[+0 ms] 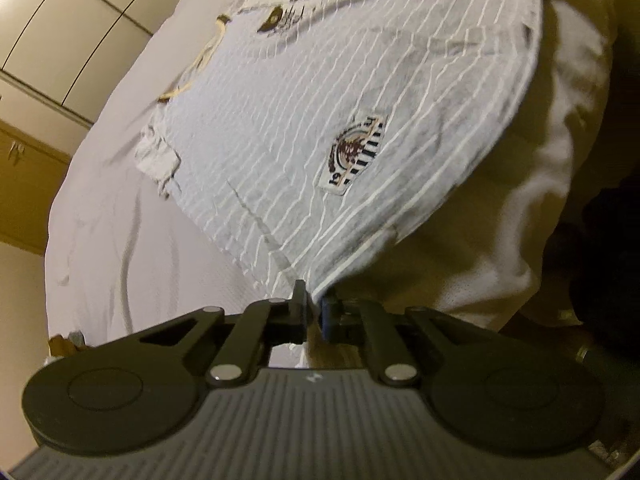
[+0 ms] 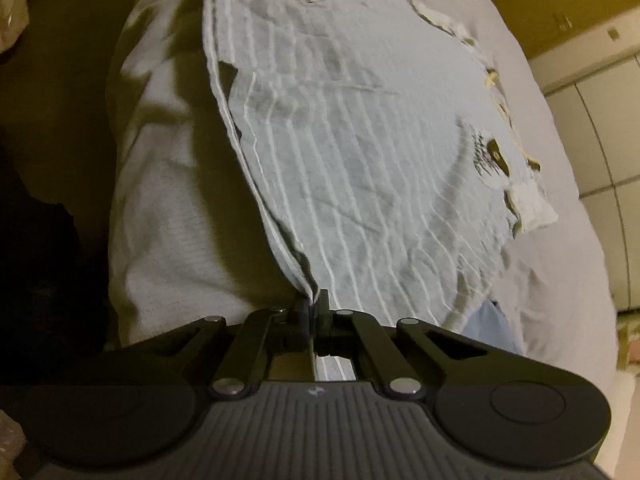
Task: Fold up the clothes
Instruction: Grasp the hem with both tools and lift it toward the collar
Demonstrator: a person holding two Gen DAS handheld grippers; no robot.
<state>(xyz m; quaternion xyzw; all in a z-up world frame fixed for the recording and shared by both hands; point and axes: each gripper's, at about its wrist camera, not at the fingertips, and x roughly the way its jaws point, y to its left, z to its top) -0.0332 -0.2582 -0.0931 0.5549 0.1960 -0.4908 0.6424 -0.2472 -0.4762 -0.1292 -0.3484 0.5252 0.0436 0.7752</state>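
1. Black left gripper (image 1: 314,304) is clamped on 1 hem corner of the striped shirt (image 1: 320,92).
2. Right gripper (image 2: 314,304) is clamped on the other hem corner.
3. Shirt is spread, hem lifted, over a white bedsheet (image 1: 120,220).
4. Wardrobe panels (image 1: 60,20) are seen beyond.

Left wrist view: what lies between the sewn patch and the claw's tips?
Only striped shirt fabric runs from the patch down to the left claw, pinching the hem corner; nothing else lies between them.
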